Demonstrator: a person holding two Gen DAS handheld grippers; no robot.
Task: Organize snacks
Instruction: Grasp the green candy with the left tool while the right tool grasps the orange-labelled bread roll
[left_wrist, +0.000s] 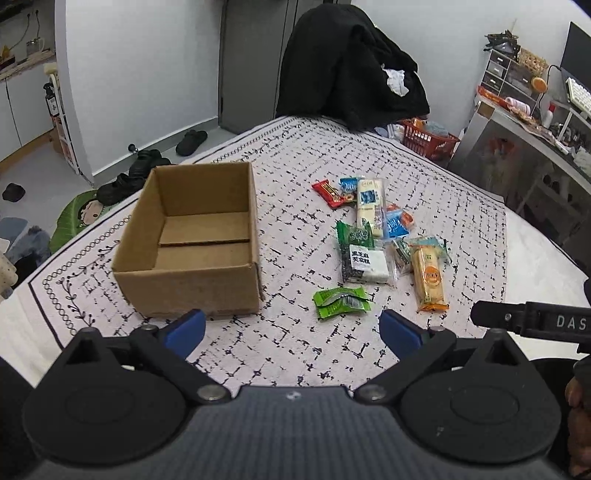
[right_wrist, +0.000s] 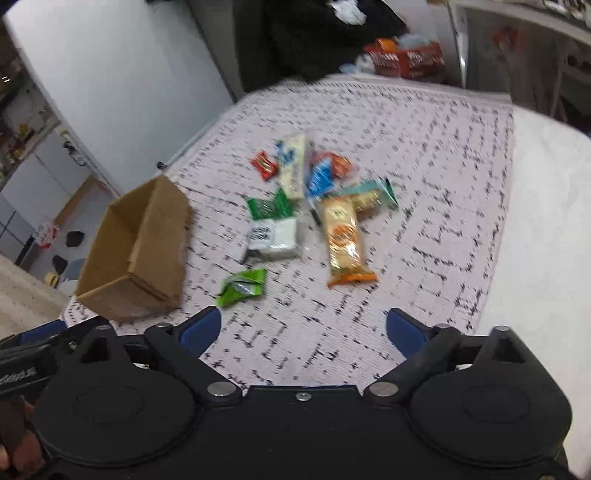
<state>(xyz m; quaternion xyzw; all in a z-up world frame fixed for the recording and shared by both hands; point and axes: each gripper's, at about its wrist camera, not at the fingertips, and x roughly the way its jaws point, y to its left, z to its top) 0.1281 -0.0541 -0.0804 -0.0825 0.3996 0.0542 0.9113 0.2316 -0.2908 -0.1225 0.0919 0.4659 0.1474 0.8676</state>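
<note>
left wrist: angled down, near | right wrist: alike (blurred) | shared: cardboard box (left_wrist: 192, 240), snacks (right_wrist: 314, 206)

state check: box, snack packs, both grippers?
cardboard box: upright, open top, empty
green pack: flat on the cloth, nearest the grippers, apart from the pile
orange-ended long pack: flat on the cloth, at the pile's right
red pack: flat, far edge of the pile
left gripper: open, empty
right gripper: open, empty
</note>
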